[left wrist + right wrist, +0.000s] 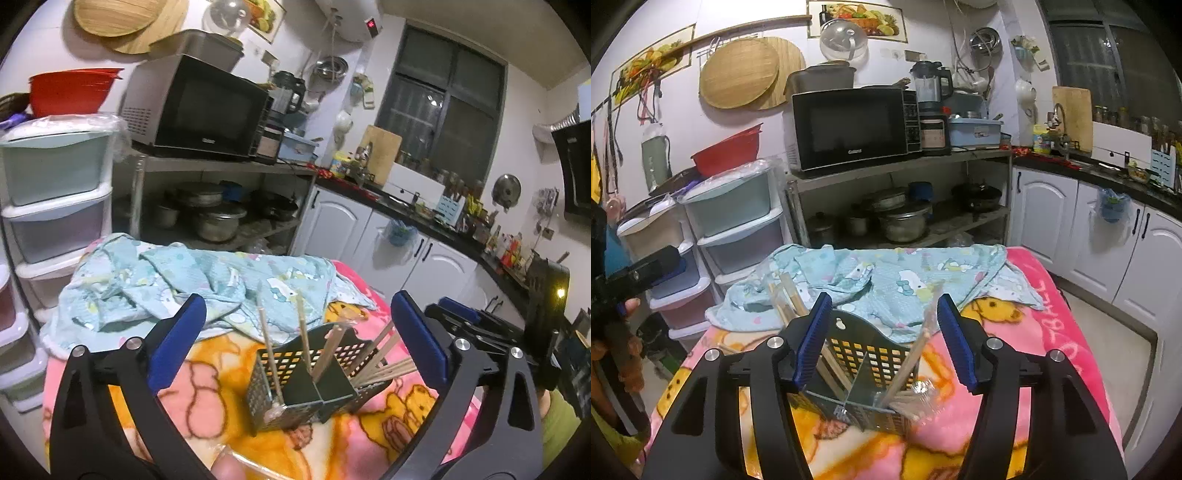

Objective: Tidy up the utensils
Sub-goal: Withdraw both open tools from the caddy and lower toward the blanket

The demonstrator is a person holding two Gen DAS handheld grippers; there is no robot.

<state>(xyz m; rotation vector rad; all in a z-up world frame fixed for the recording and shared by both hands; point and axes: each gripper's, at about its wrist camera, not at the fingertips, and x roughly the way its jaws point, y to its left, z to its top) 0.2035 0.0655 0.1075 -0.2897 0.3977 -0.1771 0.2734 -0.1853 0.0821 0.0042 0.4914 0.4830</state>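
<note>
Blue ribbed gripper (pixel 882 341) pads – perforated caddy (pixel 871 354) between

left tool (pixel 295 341) jaws wide; right tool (pixel 884 341) parted

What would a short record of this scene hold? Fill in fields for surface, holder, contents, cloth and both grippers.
surface: cartoon blanket
holder: black perforated caddy with a divider
contents: chopsticks standing in both sections
cloth: light blue cloth behind the caddy
left gripper: open, empty
right gripper: open, empty
</note>
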